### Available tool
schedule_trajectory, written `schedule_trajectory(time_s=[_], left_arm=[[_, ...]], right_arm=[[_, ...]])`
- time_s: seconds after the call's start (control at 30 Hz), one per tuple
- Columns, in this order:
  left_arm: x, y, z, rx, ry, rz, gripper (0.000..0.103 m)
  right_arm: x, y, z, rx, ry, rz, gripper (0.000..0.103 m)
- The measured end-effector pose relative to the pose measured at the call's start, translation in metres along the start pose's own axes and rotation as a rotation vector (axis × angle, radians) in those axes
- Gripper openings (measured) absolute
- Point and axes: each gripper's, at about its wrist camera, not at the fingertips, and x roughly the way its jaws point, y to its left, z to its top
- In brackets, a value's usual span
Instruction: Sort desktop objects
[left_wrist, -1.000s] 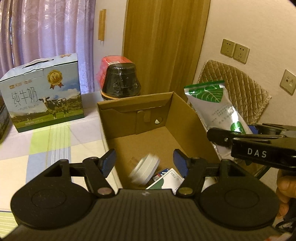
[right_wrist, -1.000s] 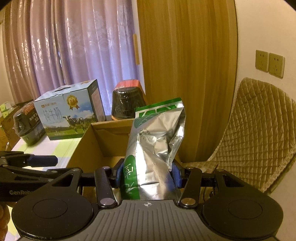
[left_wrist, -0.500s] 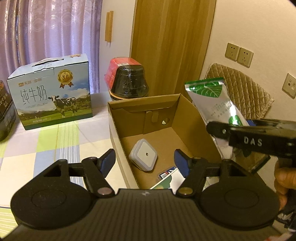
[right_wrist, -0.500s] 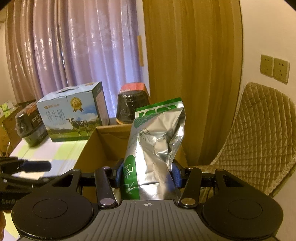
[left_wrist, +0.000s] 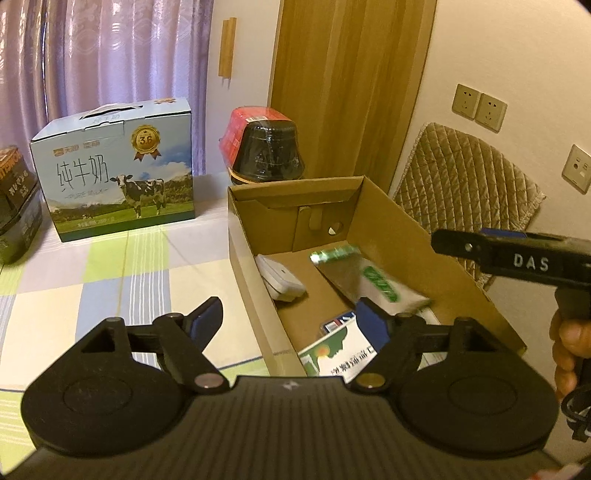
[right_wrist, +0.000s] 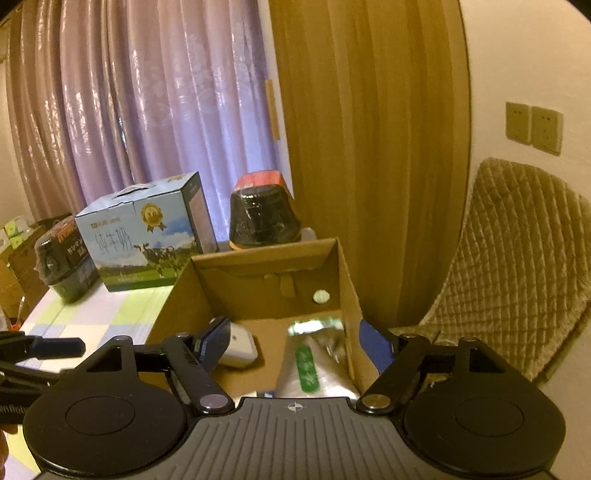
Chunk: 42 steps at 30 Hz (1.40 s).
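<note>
— Brown corrugated cardboard, an open-topped box (left_wrist: 373, 221), sits on the checked green, white and lilac tablecloth (left_wrist: 110, 273). What lies inside it?

— A silver foil pouch with green print (left_wrist: 369, 282) lies slanted on the box floor toward the right wall, its sealed top pointing to the far side. Left of it, against the left wall, rests a white rounded square gadget (left_wrist: 280, 278). At the near end lies a white and green printed carton (left_wrist: 340, 352) with a small blue and red item just beside it, too hidden to identify.

— And the grippers?

— The left gripper (left_wrist: 291, 319) hovers over the near left wall of the box, fingers spread wide with nothing between them. The right gripper (right_wrist: 293, 341) is likewise spread wide and empty above the near end of the box, the pouch lying below it. From the left camera its black body, lettered DAS, shows at the right, with a hand (left_wrist: 567, 347) on its grip.

— Anything beyond the box?

— A blue milk carton case with a cow picture (left_wrist: 118, 166) stands far left, and a black tub with a red lid (left_wrist: 264, 151) stands just behind the box. A quilted tan chair back (right_wrist: 517, 266) stands to the right.
</note>
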Motion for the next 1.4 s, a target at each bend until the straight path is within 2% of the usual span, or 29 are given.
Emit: schedule_trajectory(time_s=[0.33, 0.4, 0.5, 0.57, 0.87, 1.1, 1.27, 1.4], left_arm=[[-0.043, -0.009, -0.019, -0.015, -0.009, 0.017, 0.089], [-0.052, -0.010, -0.023, -0.021, -0.007, 0.018, 0.090], [-0.068, -0.014, -0.029, -0.024, -0.006, 0.032, 0.097], [-0.080, -0.018, -0.035, -0.018, -0.015, 0.045, 0.102], [-0.126, -0.035, -0.059, -0.021, -0.018, 0.052, 0.102], [-0.155, -0.039, -0.078, -0.090, -0.008, 0.101, 0.102], [-0.175, -0.039, -0.088, -0.138, 0.010, 0.071, 0.102], [-0.187, -0.051, -0.095, -0.095, 0.017, 0.093, 0.102]], right_arm=[[-0.053, 0.006, -0.022, 0.015, 0.016, -0.014, 0.089], [-0.059, 0.008, -0.023, 0.020, 0.021, -0.015, 0.094], [-0.084, 0.014, -0.031, 0.050, 0.023, -0.011, 0.101], [-0.096, 0.018, -0.035, 0.042, 0.034, -0.005, 0.101], [-0.153, 0.028, -0.048, 0.099, 0.068, -0.018, 0.101], [-0.188, 0.038, -0.063, 0.090, 0.083, -0.051, 0.101], [-0.205, 0.045, -0.076, 0.095, 0.105, -0.079, 0.101], [-0.216, 0.050, -0.084, 0.102, 0.113, -0.073, 0.101]])
